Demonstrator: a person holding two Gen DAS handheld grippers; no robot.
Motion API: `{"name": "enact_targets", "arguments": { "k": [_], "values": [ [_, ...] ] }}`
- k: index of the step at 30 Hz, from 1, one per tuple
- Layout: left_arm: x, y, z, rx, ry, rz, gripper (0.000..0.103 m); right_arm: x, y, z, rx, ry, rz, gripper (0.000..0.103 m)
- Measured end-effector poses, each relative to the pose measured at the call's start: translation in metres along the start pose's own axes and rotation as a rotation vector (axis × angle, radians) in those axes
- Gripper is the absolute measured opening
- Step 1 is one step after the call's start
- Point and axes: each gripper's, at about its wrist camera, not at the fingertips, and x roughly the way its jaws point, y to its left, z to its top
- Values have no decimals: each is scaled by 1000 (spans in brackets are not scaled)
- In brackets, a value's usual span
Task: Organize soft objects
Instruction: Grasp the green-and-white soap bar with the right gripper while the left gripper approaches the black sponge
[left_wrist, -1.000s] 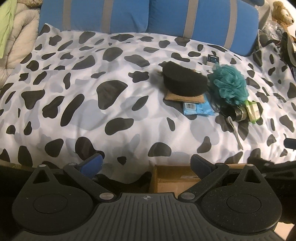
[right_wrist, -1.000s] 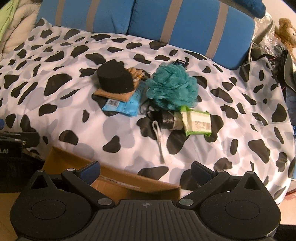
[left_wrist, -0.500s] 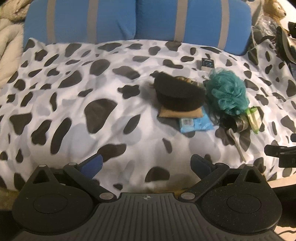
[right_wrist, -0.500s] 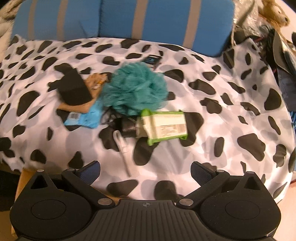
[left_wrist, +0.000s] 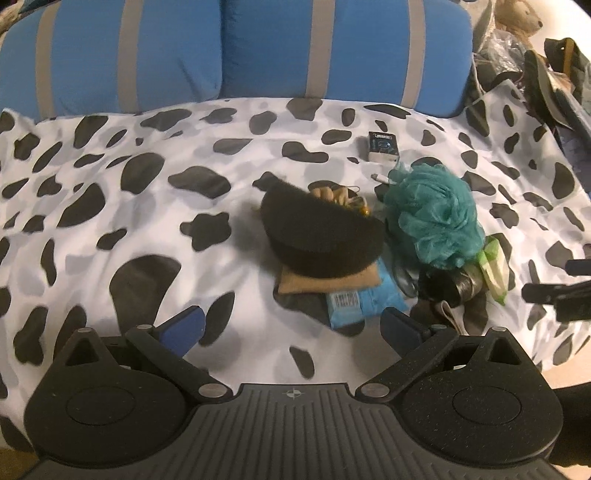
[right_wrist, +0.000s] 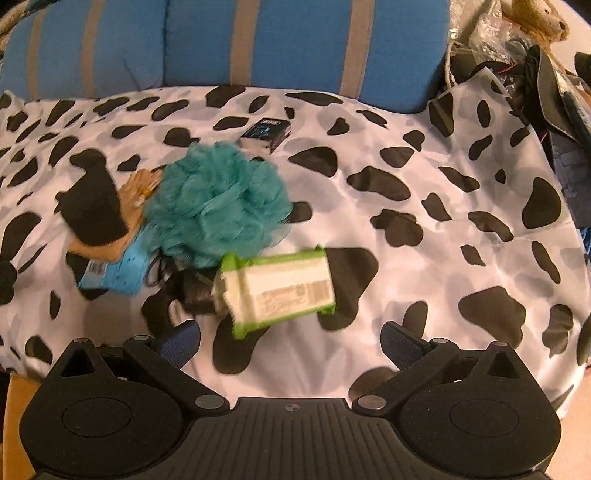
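Both tools hang over a cow-print bed (left_wrist: 147, 192), fingers spread wide, gripping nothing: left tool (left_wrist: 291, 326), right tool (right_wrist: 290, 338). A teal bath pouf (right_wrist: 218, 206) sits mid-bed, touching a black beanie (left_wrist: 317, 236) and a green wipes pack (right_wrist: 280, 291).

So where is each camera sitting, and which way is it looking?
Left wrist view: sits on the left gripper, facing across the cow-print bed toward the blue pillows; its own open fingers show, the black hat ahead.
Right wrist view: sits on the right gripper, facing the same way from further right; its open fingers show, the green wipes pack ahead.
Both views share the teal bath pouf, hat, wipes pack and pillows.
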Motion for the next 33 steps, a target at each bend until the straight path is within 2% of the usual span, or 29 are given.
{"name": "enact_targets", "arguments": {
  "k": [4, 8, 12, 18, 26, 31, 33],
  "values": [
    [10, 2, 10, -2, 9, -21, 103, 12, -20, 11, 75, 13, 31, 103],
    [17, 0, 19, 9, 3, -40, 103, 29, -38, 21, 170, 51, 124, 103],
    [27, 1, 26, 20, 6, -40, 103, 55, -60, 26, 340, 117, 230, 103],
    [35, 3, 36, 9, 13, -62, 103, 83, -81, 28, 547, 199, 332, 102],
    [44, 5, 46, 8, 15, -57, 103, 111, -90, 25, 734, 307, 375, 75],
    [49, 1, 45, 20, 35, -49, 103, 118, -98, 18, 843, 333, 377, 64],
    [50, -1, 44, 35, 36, -51, 103, 119, -101, 15, 874, 341, 392, 63]
  ]
}}
